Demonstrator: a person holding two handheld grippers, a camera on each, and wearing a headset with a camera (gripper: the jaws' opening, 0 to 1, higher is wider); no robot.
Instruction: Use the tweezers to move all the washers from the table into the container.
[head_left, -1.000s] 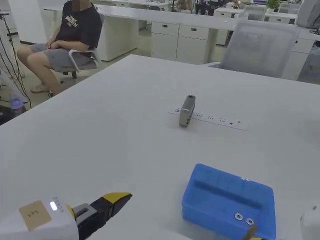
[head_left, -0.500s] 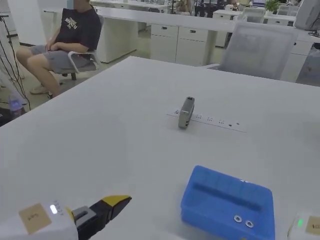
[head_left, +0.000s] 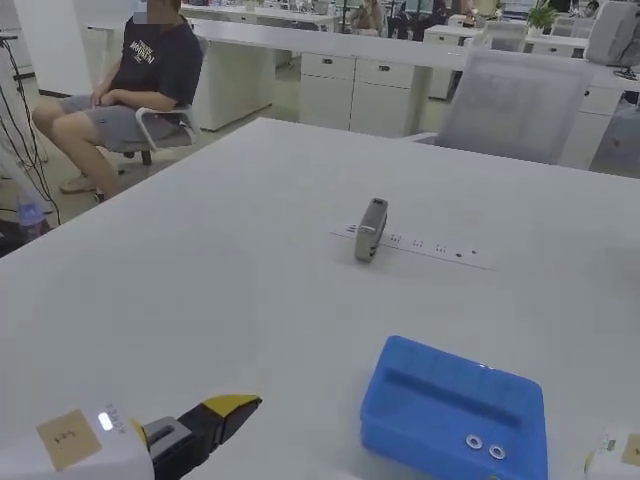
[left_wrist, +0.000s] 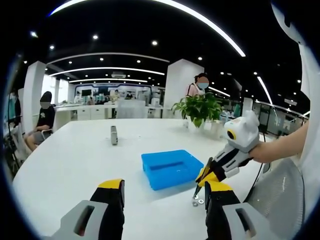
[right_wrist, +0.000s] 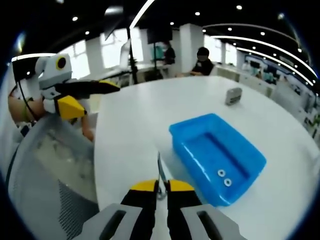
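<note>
White bench is seen with a blue rectangular container set near its front edge; the container is open-topped, glossy, with raised walls. Left claw is held wide open, nothing gripped, hovering over the bench short of the container. In the head view it is cut off by the bottom edge. Right claw is clamped on the tweezers, jaws nearly together. Only a corner of it is caught at the lower right of the head view. Tweezers are thin and dark, pointed down beside the container. Two inner washers are seen on the container floor, close together: small silver rings. Two loose washers lie on the bench near the container, just under the tweezer tip. Contact with them cannot be made out.
</note>
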